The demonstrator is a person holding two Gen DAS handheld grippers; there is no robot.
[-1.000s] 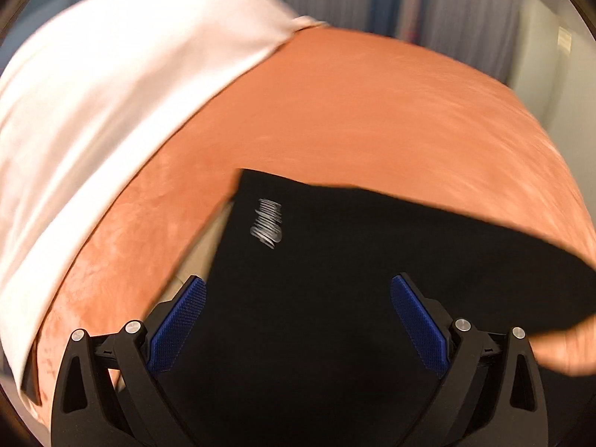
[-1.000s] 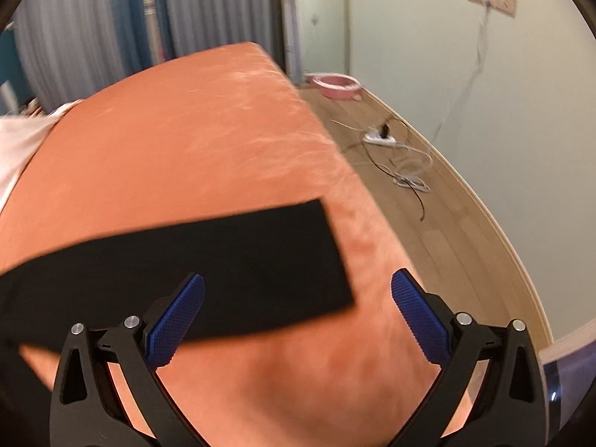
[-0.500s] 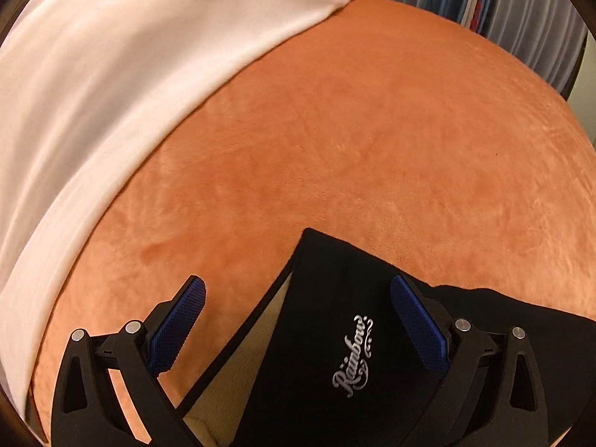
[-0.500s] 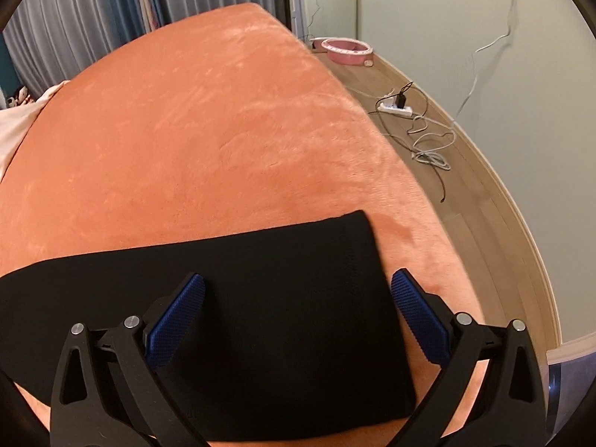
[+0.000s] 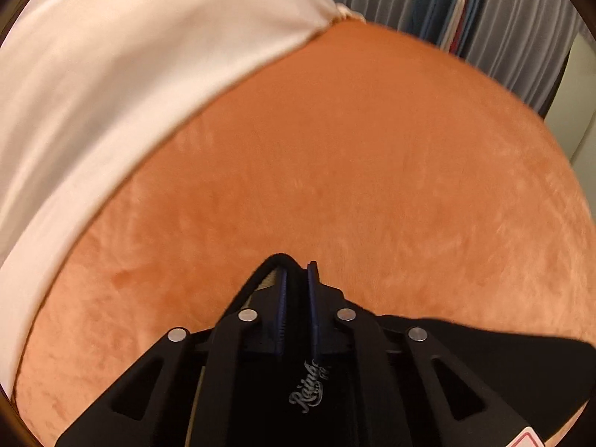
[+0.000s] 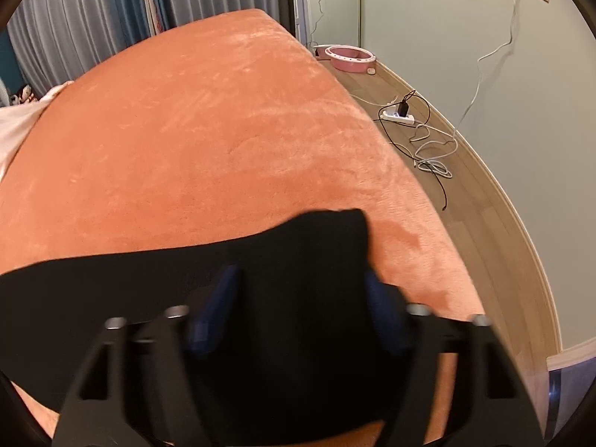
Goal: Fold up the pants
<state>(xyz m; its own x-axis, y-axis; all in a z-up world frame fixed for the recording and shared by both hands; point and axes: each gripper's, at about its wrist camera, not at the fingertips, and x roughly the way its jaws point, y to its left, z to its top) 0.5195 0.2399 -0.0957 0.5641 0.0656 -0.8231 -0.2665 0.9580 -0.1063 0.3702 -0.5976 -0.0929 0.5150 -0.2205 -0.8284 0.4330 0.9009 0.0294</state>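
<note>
1. The left gripper (image 5: pixel 296 279) has just closed and is clamped on the waistband corner of the black pants (image 5: pixel 320 402), whose cloth bunches in a dark loop at the fingertips, around 6 o'clock in the left wrist view.
2. The right gripper (image 6: pixel 301 283) has been closing, with the leg end of the pants (image 6: pixel 298 246) between its blue pads (image 6: pixel 219 298); the motion blur keeps me from saying whether the pads press the cloth yet, so I judge them not yet gripping.
3. The pants lie across the near edge of the orange blanket (image 6: pixel 208 141), stretching from 9 o'clock to the centre of the right wrist view, with the hem stopping close to the bed's side.
4. Risk: the left pinch looks shallow (only a tip of fabric shows), so a lift could pull it free or take one layer and leave the other on the bed.
5. Risk: if the right jaws close on a single layer or off the hem, the fold would come out skewed, and plush pile may drag on the cloth.
6. Risk: the hem sits near the drop to the wood floor (image 6: pixel 484 193), so a slipped leg could slide off toward the cables (image 6: pixel 428 149).
7. Hidden: the gripper bodies cover the pants' near part; the printed logo (image 5: pixel 309 391) is half cut off; the white sheet (image 5: pixel 111 74) at 10 o'clock runs out of frame.
</note>
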